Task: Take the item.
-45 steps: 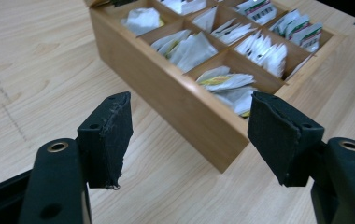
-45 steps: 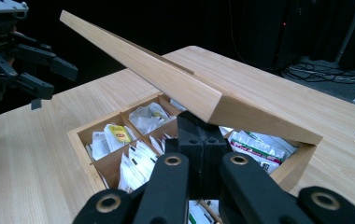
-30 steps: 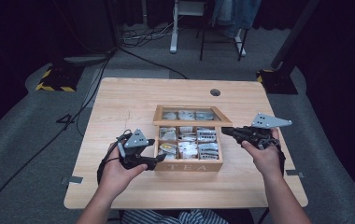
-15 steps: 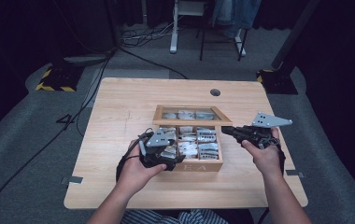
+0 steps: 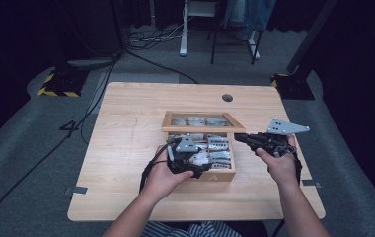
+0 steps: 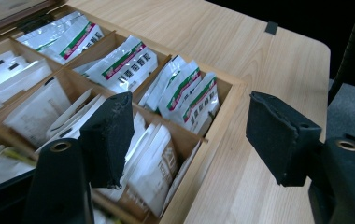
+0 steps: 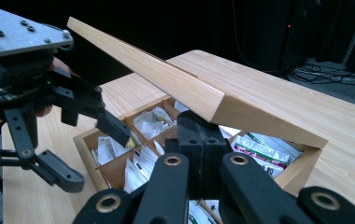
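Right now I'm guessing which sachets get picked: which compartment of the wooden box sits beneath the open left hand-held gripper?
The near corner compartment holding plain white sachets with brown bottoms; the neighbouring compartments hold white sachets with green-and-red stripes.

My right gripper (image 7: 199, 140) has its black jaws pressed together under the raised wooden lid (image 7: 185, 86) of the box (image 7: 301, 170), right at the lid's corner. Below lie compartments stuffed with white sachets (image 7: 150, 122) (one green-and-red sachet (image 7: 259, 151) sits at the far side). My left gripper (image 7: 91, 140) hangs over the box, jaws apart, above the light wooden table (image 7: 278, 100).
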Motion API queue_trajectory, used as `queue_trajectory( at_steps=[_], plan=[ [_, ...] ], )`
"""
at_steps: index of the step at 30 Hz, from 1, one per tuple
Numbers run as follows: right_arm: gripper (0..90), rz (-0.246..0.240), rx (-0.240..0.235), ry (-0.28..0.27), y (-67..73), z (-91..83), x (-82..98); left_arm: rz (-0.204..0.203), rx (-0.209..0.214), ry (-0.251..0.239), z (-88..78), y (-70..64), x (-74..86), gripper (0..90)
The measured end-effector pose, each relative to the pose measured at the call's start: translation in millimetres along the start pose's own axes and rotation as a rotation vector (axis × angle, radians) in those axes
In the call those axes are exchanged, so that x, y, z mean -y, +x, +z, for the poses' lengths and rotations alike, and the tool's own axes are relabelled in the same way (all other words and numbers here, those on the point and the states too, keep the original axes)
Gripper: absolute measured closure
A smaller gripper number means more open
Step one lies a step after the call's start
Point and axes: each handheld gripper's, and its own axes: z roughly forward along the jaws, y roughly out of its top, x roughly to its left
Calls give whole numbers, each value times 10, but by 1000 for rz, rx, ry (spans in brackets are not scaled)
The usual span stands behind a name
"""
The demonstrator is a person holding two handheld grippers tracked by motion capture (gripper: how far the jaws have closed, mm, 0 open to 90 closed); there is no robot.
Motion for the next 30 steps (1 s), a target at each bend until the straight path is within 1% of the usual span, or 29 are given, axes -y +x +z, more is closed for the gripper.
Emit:
queue_trajectory(
  at_steps=[1,5,9,13,14,15,17,20,24,29,30],
  plan=[
    [900,0,0,0,-1,0,0,-11,8,-4,35,1,-10,330],
    [900,0,-1,-1,-3,0,-2,-22,24,-19,112,-1,-33,334],
    [900,-1,-2,-1,-4,-1,-3,-22,47,-35,175,-15,-29,334],
    [900,4,-5,-7,-11,0,-2,-40,53,-56,228,-4,-8,335],
    [900,3,-5,-7,-11,1,-3,-39,56,-50,256,-2,-15,335],
    [900,2,-6,-6,-11,1,-3,-34,52,-50,272,-8,-24,335],
    [900,0,-8,-4,-12,0,-2,-31,63,-61,304,-27,-39,335],
    [900,2,-11,-6,-17,-1,-3,-19,67,-57,347,-39,-51,337],
    [900,3,-10,-7,-16,0,-4,-22,66,-61,386,-30,-60,341],
    [900,5,-13,-6,-20,4,-3,-17,84,-62,453,-23,-92,341],
    [900,4,-13,-4,-19,5,-3,-22,89,-63,471,-22,-95,341]
  ],
)
